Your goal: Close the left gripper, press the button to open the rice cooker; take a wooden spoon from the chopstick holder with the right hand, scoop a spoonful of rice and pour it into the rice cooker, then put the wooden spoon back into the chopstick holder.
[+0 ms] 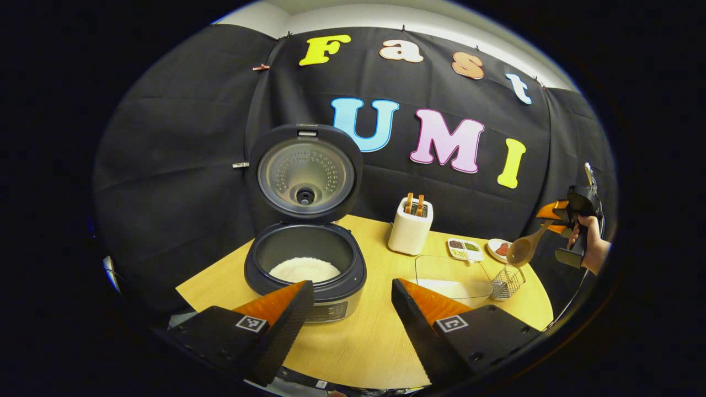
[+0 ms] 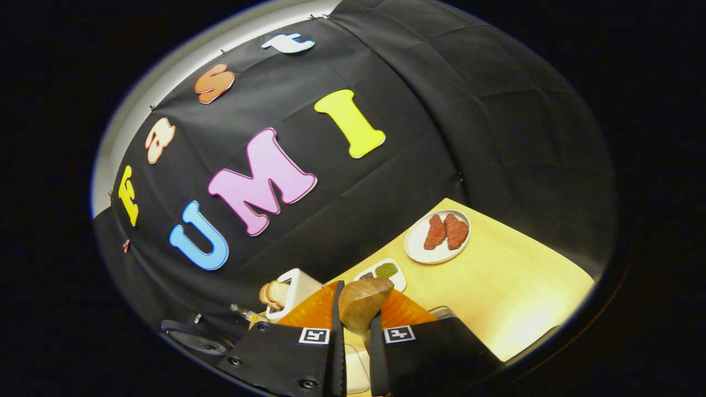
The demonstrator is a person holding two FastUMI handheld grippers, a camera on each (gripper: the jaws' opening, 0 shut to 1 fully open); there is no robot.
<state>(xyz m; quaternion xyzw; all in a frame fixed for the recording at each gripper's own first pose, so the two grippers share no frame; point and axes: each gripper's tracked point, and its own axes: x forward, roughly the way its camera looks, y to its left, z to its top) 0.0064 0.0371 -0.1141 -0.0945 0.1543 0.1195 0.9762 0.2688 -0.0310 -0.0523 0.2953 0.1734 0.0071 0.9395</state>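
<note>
Two grippers at work. Left gripper (image 1: 347,309): fingers spread wide, gripping nothing, hovering in front of the round dark-grey rice cooker (image 1: 305,264), lid standing upright, white rice lying in the pot. Right gripper (image 2: 353,320): fingers clamped on the handle of the brown wooden spoon (image 2: 364,306), bowl jutting forward between them. From the left gripper view, spoon (image 1: 524,248) tilted bowl-down, held above the small wire-mesh chopstick holder (image 1: 507,282), apart from it. Beside the holder, a clear glass dish (image 1: 452,275) on the pale wooden table (image 1: 364,342).
</note>
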